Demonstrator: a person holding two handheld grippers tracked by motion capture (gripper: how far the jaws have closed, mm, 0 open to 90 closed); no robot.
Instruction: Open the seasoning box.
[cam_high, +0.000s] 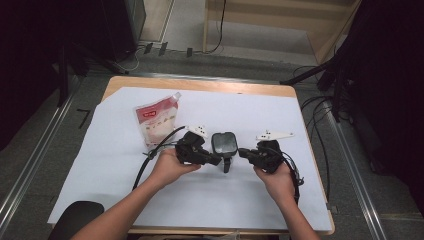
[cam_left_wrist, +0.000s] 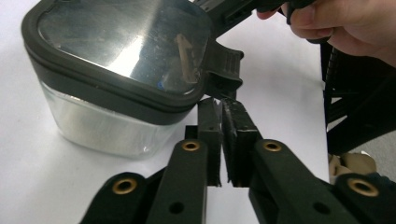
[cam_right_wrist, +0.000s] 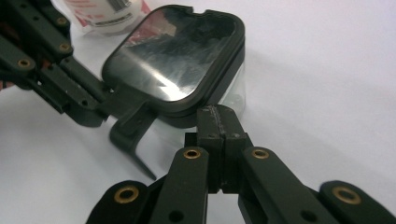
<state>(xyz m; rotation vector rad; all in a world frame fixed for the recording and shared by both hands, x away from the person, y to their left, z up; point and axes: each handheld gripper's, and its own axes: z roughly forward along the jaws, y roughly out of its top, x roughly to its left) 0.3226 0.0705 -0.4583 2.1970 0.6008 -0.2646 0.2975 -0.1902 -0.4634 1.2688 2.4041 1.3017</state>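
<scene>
Clear glossy plastic container (cam_left_wrist: 107, 126) with matt black rim and shiny reflective lid (cam_right_wrist: 175, 58), matt black plastic claws, smooth white table cover (cam_high: 310, 190)

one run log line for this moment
scene: clear square container with dark lid on white sheet | left gripper: shut, at lid latch | right gripper: shut, at lid edge

The box (cam_high: 224, 144) is a small clear container with rounded corners and a dark lid (cam_left_wrist: 123, 44) whose glossy top mirrors the light. It stands upright on the white sheet (cam_high: 240, 200), with the lid seated on it. A dark latch flap (cam_left_wrist: 224, 70) sticks out from one edge of the lid, folded down toward the sheet. The box sits right of the pouch (cam_high: 156, 120), well apart from it.
</scene>
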